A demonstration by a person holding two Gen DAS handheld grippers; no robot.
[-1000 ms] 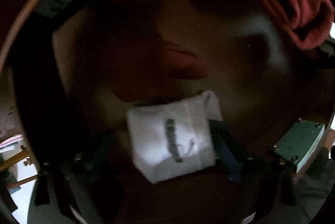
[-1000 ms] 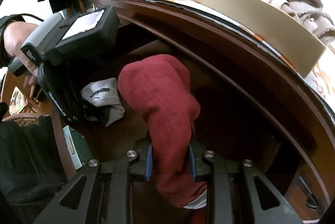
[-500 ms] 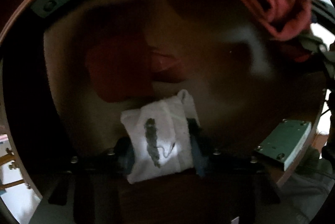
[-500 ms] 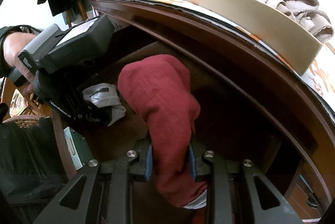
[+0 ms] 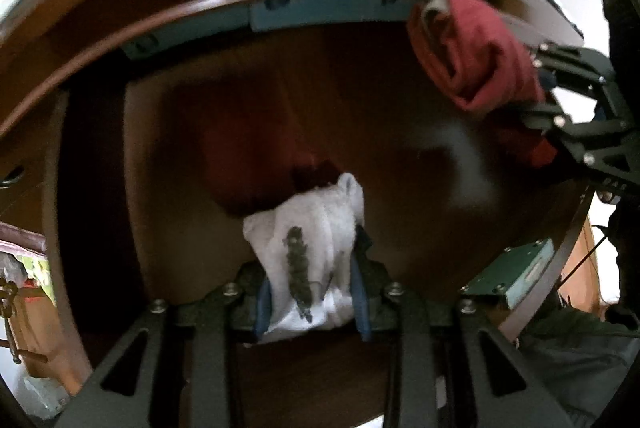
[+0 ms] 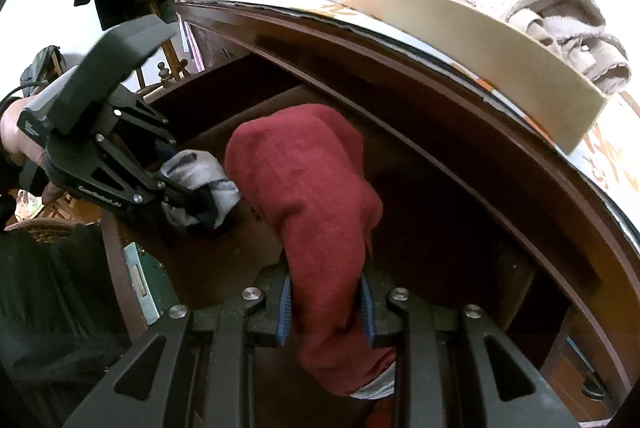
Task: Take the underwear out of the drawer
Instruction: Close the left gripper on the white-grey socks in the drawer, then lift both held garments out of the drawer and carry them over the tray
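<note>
White underwear [image 5: 308, 260] pinched between left gripper [image 5: 310, 302] pads, jaws just closed on it. Red underwear [image 6: 320, 228] clamped between right gripper [image 6: 326, 302] fingers, above drawer [image 5: 400, 195].

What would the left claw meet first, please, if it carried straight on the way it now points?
Probably the wooden drawer floor: the left claw, shut on the white underwear, points steeply down into the drawer. Depth is unclear.

Both wrist views steeply down, close; share drawer [image 5: 400, 131] interior.
</note>
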